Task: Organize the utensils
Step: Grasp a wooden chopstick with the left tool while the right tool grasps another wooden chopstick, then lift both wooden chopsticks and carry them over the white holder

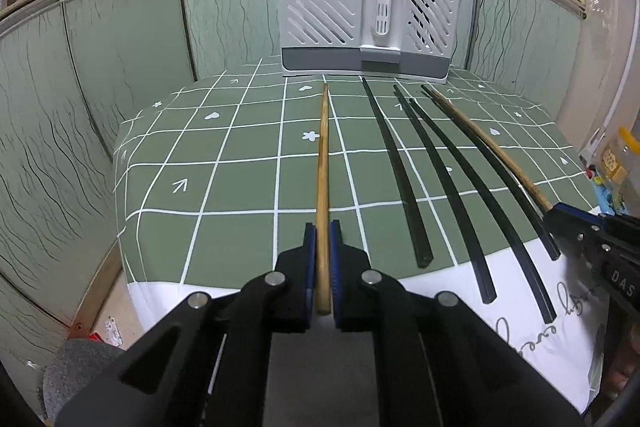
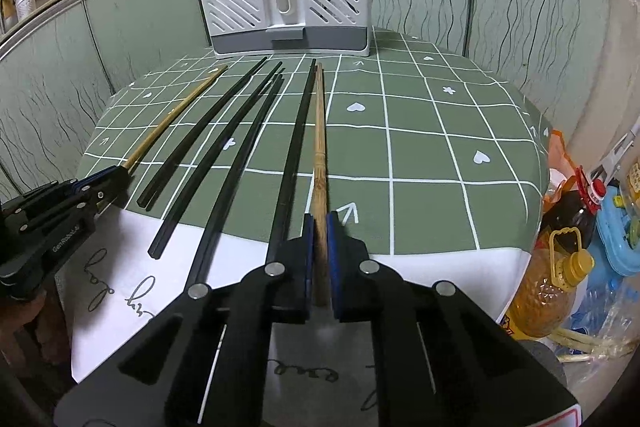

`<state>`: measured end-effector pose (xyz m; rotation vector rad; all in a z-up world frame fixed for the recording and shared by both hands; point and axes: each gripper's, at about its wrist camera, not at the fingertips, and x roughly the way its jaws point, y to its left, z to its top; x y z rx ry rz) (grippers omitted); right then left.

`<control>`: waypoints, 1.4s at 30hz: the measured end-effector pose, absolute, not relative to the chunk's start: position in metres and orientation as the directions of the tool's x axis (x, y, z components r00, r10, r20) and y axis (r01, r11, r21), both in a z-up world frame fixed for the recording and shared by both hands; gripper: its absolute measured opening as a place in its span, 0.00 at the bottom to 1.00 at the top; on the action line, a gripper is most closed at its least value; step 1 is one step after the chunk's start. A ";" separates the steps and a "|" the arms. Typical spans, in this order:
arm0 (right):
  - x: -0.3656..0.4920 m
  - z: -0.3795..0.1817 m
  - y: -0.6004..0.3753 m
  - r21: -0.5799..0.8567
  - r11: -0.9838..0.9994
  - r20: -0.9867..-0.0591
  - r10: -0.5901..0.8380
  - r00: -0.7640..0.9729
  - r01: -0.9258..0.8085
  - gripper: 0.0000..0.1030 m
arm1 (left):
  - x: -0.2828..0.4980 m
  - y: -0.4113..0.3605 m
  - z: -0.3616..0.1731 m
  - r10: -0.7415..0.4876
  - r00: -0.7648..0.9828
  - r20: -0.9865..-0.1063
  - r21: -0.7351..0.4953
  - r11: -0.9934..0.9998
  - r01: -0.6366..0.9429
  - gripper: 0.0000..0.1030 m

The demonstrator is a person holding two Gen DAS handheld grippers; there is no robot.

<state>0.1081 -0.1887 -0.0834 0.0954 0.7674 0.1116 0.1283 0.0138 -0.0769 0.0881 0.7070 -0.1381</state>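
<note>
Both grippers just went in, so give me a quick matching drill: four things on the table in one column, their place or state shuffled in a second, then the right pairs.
1. light wooden chopstick
2. brown bamboo chopstick
3. black chopsticks
4. utensil holder

A. standing at the far edge of the table
B. clamped in the left gripper
C. lying loose between the two grippers
D. clamped in the right gripper

Pairs: 1-B, 2-D, 3-C, 4-A
</note>
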 end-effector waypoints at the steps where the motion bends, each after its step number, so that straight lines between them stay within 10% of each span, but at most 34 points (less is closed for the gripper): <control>1: 0.107 -0.082 -0.189 0.125 0.990 -0.685 0.134 0.716 -0.066 0.06 | 0.128 0.014 -0.076 -0.099 0.752 -0.651 0.033 0.987 0.158 0.07; 42: 0.094 0.034 -0.206 0.136 0.987 -0.545 0.150 0.825 -0.089 0.06 | 0.118 0.036 0.039 -0.208 0.816 -0.538 -0.033 0.973 0.227 0.08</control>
